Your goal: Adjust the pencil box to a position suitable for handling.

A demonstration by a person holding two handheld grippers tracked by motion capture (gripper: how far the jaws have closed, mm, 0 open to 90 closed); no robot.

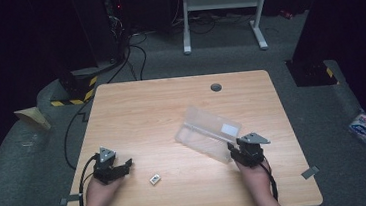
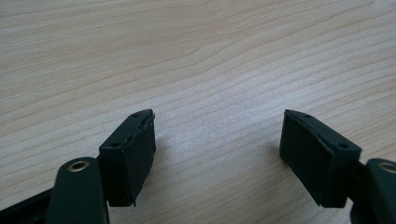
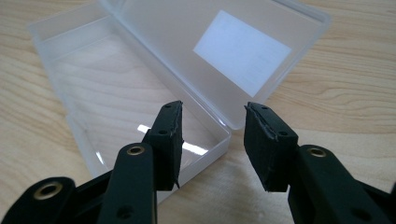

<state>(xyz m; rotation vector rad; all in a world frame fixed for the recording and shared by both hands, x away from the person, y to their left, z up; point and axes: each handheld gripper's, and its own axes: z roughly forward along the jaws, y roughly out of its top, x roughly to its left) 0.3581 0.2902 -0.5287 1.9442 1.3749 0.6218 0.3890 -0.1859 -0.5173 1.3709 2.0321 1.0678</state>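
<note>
A clear plastic box point(image 1: 207, 131) lies open on the wooden table point(image 1: 156, 110), its lid point(image 3: 224, 42) with a white label point(image 3: 240, 51) tilted up behind the empty tray point(image 3: 116, 88). My right gripper point(image 1: 235, 151) is at the box's near right corner. Its jaws stand apart in the right gripper view point(image 3: 212, 135), one over the tray and one past the corner, and no pad presses on the plastic. My left gripper point(image 1: 124, 166) rests at the front left, open point(image 2: 217, 140) over bare wood. A small white object point(image 1: 155, 178) lies between the two hands.
A grey grommet point(image 1: 216, 87) sits in the table near its far edge. On the floor beyond stand a white frame point(image 1: 223, 9) and dark equipment with cables point(image 1: 110, 39). A packet point(image 1: 361, 126) lies on the floor at the right.
</note>
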